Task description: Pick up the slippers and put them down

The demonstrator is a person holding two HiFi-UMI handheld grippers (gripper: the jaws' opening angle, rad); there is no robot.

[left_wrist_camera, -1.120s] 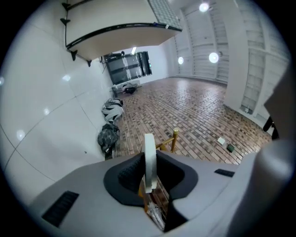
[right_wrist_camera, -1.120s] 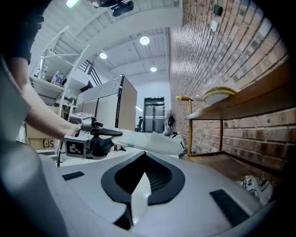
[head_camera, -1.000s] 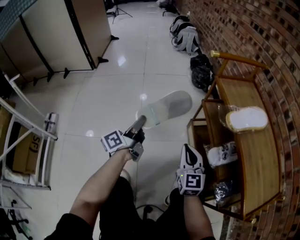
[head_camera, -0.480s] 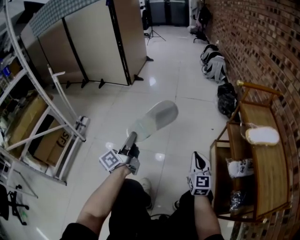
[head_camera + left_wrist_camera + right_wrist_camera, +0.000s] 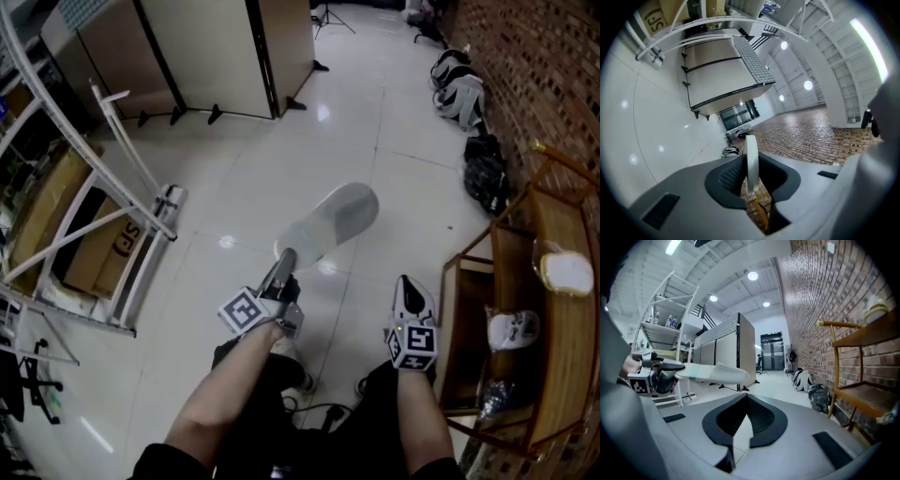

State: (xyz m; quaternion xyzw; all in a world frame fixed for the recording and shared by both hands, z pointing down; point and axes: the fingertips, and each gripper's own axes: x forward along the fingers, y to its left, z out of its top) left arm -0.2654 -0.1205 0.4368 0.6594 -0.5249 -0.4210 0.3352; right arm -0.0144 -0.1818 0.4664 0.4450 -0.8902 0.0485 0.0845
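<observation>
Within left gripper, slipper edge-on

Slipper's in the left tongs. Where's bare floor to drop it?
Open tile floor ahead, between the partition screens and the bags along the brick wall. Crowded: white rack on the left, wooden shelf on the right.

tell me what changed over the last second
The person turned away from the wooden shelf, which slid to the head view's right edge, while more of a white rack came in at left. The left gripper carried the slipper along above the floor. Unchanged: it stays clamped on the slipper's end, and the right gripper stays shut and empty.
</observation>
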